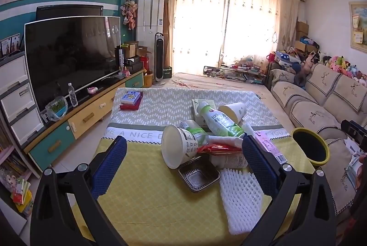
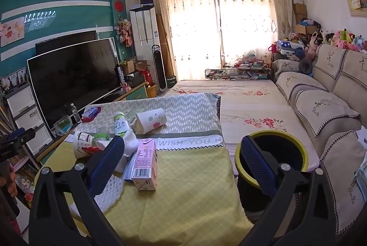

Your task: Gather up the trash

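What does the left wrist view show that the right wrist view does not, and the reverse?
Only the left wrist view shows the dark foil tray near the front of the pile and the red wrapper behind it. Only the right wrist view shows the whole pink carton lying on the yellow cloth, with its barcode, and the inside of the bin; the left view catches only the carton's edge. Both share the white foam net, the green-label bottle, the paper cup, the yellow-rimmed bin beside the table, and open, empty jaws.
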Motion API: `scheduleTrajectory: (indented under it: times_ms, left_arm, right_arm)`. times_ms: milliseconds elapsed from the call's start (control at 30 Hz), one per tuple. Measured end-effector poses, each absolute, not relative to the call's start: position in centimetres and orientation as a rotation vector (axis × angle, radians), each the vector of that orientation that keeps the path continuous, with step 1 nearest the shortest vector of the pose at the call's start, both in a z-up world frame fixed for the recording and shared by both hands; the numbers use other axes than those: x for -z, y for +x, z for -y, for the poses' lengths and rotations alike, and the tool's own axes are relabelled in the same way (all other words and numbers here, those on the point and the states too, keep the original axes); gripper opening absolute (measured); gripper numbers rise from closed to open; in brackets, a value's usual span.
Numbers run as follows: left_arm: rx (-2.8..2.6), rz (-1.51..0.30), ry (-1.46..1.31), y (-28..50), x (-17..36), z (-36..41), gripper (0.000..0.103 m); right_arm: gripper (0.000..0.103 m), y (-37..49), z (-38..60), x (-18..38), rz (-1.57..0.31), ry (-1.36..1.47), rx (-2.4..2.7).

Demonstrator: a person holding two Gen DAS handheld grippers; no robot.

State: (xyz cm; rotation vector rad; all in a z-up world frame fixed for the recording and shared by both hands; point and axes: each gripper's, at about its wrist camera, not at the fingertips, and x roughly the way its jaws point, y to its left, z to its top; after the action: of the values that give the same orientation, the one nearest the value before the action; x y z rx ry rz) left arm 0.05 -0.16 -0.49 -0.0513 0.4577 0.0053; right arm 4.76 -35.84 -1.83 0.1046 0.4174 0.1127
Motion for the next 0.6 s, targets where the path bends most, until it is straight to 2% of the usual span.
scheduleTrajectory:
  times_ms: [600]
  left_arm:
    - [-0.005,-0.464,-0.052,0.45,0.31,0.2,0.099]
  right_arm:
    - [0.097,5.19,35.68,2.23,-0.431,0.108,-0.117]
